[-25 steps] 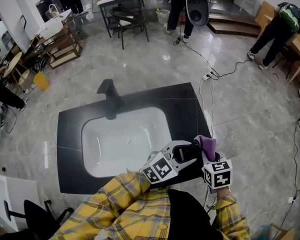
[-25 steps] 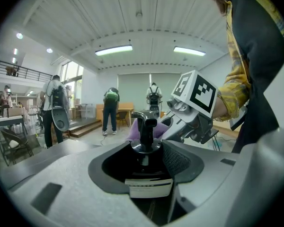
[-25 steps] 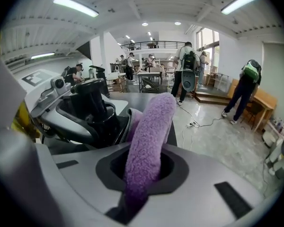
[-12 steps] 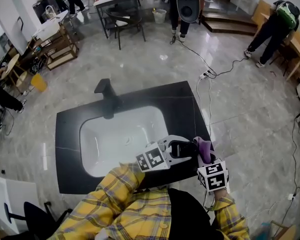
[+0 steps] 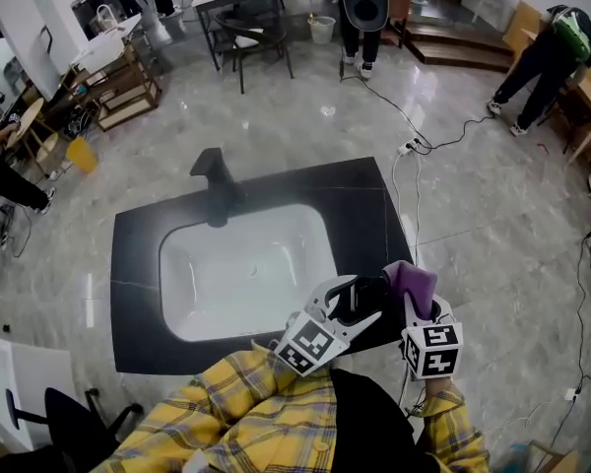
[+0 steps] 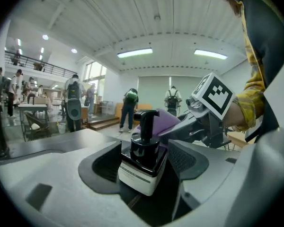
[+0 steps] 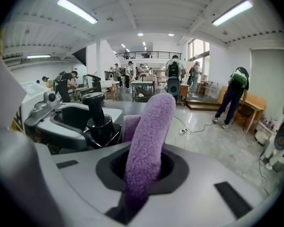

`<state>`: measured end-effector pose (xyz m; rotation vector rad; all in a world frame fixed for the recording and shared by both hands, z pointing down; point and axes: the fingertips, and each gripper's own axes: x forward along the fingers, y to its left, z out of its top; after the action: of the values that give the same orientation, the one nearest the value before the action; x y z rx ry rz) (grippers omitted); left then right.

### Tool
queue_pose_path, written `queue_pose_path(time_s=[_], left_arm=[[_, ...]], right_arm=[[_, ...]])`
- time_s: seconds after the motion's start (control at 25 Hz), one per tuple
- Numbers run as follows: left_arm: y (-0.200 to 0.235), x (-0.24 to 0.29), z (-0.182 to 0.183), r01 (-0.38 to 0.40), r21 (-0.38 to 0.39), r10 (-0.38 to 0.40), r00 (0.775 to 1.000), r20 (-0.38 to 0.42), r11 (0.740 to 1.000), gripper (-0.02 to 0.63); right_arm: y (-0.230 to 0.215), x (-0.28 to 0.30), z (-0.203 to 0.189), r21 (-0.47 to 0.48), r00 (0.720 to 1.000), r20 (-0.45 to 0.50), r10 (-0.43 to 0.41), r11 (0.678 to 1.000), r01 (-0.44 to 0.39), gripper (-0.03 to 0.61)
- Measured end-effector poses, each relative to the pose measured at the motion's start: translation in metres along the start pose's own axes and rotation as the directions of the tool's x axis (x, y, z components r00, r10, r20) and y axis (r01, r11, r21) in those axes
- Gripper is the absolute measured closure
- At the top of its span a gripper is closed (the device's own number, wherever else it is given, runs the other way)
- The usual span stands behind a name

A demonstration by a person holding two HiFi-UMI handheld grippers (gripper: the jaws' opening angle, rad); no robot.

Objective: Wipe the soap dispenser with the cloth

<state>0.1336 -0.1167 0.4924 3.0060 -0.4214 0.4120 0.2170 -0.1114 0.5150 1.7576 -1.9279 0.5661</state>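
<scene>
Soap dispenser (image 6: pixel 141 171) sits between the spread jaws of the left tool (image 6: pixel 144 148), pump head up, at the desk's (image 5: pixel 138 254) corner nearest the person. Those jaws have just been opening, and the pads seem to stand off the bottle's sides, though the view is too tight to be sure. I judge this loosens the hold so the sides come free for wiping while the bottle is kept fenced in. The right tool (image 7: pixel 143 169), just beside the left tool's tip, is pinched on a purple cloth (image 7: pixel 151 126). The cloth's free fold rises ahead of the right tool and leans close behind the pump. Beyond the left tool lie the white sink (image 5: pixel 246 274) and black faucet (image 5: pixel 213 180), well apart. The left tool's own jaws flank the bottle and would likely block the cloth there.
</scene>
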Motion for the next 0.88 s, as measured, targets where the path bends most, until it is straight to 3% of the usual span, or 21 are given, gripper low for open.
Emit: queue_pose_path(time_s=[0.24,0.52,0.72,0.88], left_arm=[[0.008,0.006,-0.003,-0.221,-0.090,0.215,0.974,-0.071,0.971,0.305],[0.002,0.015,-0.006,-0.320,-0.142,0.312,0.947,-0.073,0.937,0.261],[0.014,0.012,-0.002,-0.417,-0.211,0.420,0.907,-0.034,0.884,0.261],[0.015,0.014,0.001,-0.434,-0.175,0.436,0.899,-0.026,0.884,0.261]], right_arm=[[-0.008,-0.004,0.010,0.014,0.999,0.046,0.000,1.000,-0.001,0.541],[-0.008,-0.005,0.010,-0.014,0.997,0.056,0.045,0.999,-0.044,0.541],[-0.010,-0.003,0.008,-0.039,0.996,0.051,0.075,0.997,-0.073,0.541],[-0.011,0.001,0.007,-0.051,0.994,0.048,0.093,0.995,-0.091,0.541]])
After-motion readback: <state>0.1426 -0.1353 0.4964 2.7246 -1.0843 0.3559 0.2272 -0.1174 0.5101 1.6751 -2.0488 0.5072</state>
